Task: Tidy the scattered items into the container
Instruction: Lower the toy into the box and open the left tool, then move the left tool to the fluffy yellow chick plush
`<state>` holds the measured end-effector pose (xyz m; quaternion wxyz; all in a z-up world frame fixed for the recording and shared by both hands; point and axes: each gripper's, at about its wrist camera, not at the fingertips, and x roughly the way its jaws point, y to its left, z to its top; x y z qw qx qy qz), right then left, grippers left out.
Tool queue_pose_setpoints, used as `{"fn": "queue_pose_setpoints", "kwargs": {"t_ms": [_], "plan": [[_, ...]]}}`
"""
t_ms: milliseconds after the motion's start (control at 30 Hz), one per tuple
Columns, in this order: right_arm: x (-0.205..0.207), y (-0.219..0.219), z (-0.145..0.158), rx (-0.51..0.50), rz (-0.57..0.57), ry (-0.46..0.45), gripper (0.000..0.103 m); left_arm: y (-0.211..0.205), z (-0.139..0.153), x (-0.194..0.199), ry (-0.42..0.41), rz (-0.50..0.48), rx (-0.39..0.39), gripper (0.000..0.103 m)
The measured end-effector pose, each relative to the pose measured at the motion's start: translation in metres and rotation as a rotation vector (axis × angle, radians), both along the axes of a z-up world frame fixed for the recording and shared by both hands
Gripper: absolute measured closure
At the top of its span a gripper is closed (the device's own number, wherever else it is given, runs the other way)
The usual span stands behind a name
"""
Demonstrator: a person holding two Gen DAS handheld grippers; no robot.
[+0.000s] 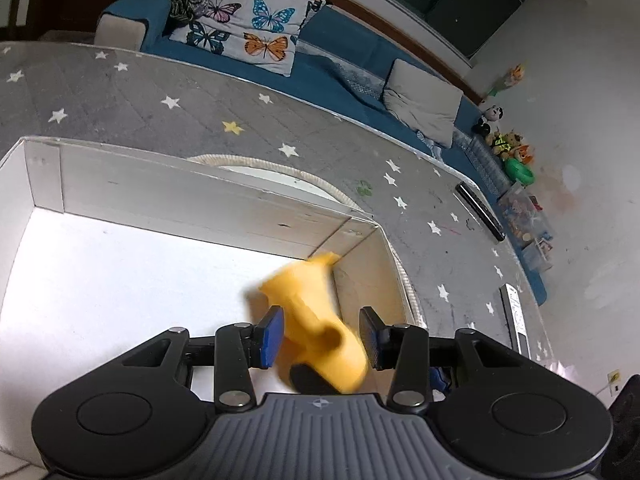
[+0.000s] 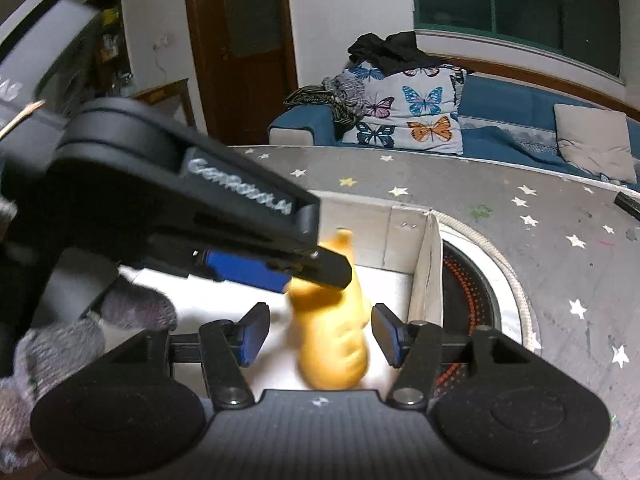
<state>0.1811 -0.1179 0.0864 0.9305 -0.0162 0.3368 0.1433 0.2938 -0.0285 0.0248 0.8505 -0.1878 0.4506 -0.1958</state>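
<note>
A yellow toy figure (image 1: 316, 320) is blurred, over the white cardboard box (image 1: 160, 196). My left gripper (image 1: 322, 336) is open; the toy lies between its blue pads without a firm grip, and looks loose. In the right wrist view the same yellow toy (image 2: 332, 336) sits between the wide-open fingers of my right gripper (image 2: 320, 334), over the box (image 2: 424, 264). The left gripper (image 2: 280, 268) reaches in from the left above the toy. Whether the toy touches the box floor I cannot tell.
The box stands on a grey star-patterned mat (image 1: 140, 96). A round rope-rimmed object (image 2: 480, 280) lies right of the box. Two remotes (image 1: 480, 212) (image 1: 516, 320) lie on the mat. A blue sofa with butterfly pillows (image 1: 256, 28) is behind.
</note>
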Motion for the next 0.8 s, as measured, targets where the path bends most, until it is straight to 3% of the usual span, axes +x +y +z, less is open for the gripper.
{"fn": "queue_pose_setpoints", "kwargs": {"t_ms": [333,800], "plan": [[-0.007,-0.008,0.005,0.008,-0.020,-0.021,0.046,0.001,0.006,-0.019,-0.036,0.004,0.065,0.060],[-0.085,-0.024,0.028,0.074,0.009,-0.114,0.045,0.002,0.031,-0.098,-0.189,-0.018,0.140,0.060]]}}
